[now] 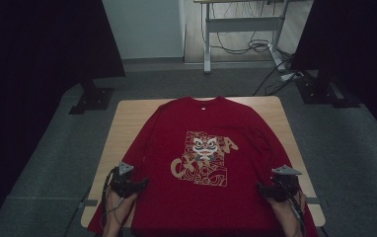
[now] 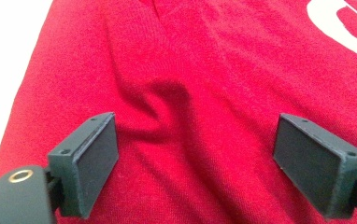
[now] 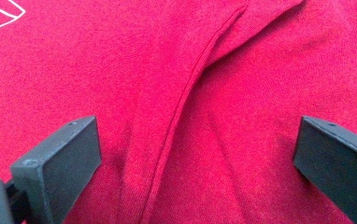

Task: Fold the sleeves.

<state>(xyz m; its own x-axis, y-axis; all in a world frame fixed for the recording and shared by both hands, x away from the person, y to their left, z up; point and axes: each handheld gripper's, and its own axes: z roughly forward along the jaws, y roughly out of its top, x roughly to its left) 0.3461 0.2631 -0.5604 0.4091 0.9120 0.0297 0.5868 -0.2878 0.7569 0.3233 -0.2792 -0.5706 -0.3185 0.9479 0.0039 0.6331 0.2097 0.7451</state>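
Note:
A red T-shirt with a cream and white printed design lies face up on the wooden table, collar at the far end, hem toward me. My left gripper hovers over its lower left side, jaws wide open above a soft ridge of cloth. Over the lower right side my right gripper also stands open, its pads either side of a sleeve seam. Nothing is pinched in either one. In the left gripper view a corner of the white print shows at top right.
The shirt's hem hangs over the table's near edge. Dark panels stand at both back corners on grey carpet. Beyond the table stands a desk frame with loose cables on the floor.

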